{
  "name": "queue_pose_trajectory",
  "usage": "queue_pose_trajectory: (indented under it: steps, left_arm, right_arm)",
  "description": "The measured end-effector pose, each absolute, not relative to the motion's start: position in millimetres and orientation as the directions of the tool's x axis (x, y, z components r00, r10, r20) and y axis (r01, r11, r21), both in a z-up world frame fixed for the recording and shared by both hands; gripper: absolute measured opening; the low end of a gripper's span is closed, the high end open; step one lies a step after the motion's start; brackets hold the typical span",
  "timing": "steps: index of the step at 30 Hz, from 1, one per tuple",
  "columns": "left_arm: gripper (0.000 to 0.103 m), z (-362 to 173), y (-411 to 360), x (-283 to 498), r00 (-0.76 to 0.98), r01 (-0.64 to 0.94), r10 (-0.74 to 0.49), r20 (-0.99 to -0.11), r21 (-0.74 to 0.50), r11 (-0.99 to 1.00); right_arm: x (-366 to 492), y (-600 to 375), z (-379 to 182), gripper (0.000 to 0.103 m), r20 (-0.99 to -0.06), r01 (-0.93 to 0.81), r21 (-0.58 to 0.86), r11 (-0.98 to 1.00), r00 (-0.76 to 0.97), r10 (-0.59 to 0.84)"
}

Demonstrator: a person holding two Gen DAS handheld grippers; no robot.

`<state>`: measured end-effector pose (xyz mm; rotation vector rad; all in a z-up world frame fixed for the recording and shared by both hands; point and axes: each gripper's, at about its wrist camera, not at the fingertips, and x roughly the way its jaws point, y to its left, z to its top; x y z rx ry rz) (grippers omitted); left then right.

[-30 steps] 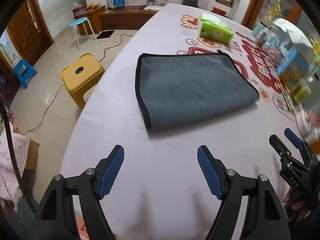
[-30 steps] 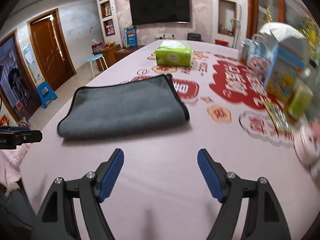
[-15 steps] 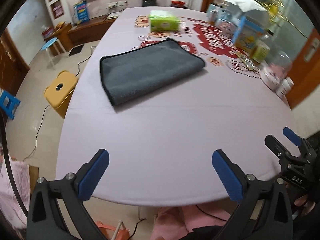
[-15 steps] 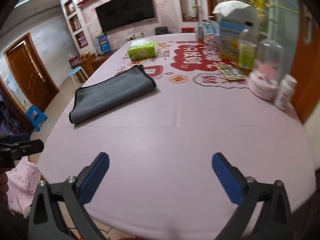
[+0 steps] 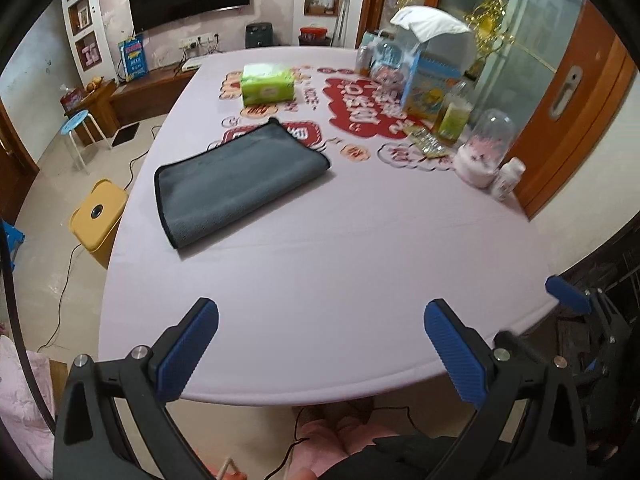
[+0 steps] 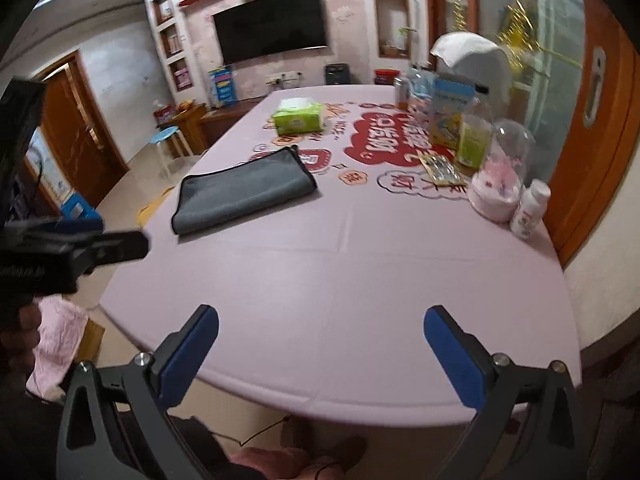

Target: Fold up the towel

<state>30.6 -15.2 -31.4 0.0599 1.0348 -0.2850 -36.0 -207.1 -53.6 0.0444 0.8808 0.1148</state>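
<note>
On the pale pink worktop [image 5: 320,280], the folded grey microfibre towel with black edging [image 5: 236,180] lies farther away than a second ago; left tool [image 5: 320,344] and right tool [image 6: 320,348], both spread wide and empty, have withdrawn past the near edge.

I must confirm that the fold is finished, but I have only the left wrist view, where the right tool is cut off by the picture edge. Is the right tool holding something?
Observer: No. In the right wrist view the right tool is wide open, with nothing between its pads.
Operator: And where is it, relative to the towel?
Observer: It hangs over the near edge of the table. The towel lies folded and flat far ahead of it, to its left, and the tool does not touch it.
</note>
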Motion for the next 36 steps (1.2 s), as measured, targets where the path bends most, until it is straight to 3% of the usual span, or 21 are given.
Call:
queue_pose_trajectory:
  steps: [12,22,36]
  left_arm:
    - [0.102,-19.9,-31.7,3.2,0.526,0.189,-0.121,-0.842,-0.023,0.982]
    - [0.102,-4.2,-34.6,-11.2,0.626,0.127,-0.062,-0.777,0.023,0.992]
    - [0.102,-1.2,-40.4,-12.8,0.658,0.093,-0.031,-0.752,0.040,0.995]
  right_arm:
    - [-60.9,-209.8,-26.0,0.103,-0.808,-0.107,0.142,0.984,0.561,0.178]
    - [-63.6,-225.1,-21.3,0.103,-0.785,0.013,0.180,0.984,0.604,0.135]
    - [-59.6,-234.1,-19.7,0.103,-0.756,0.064,0.157,0.986,0.650,0.078]
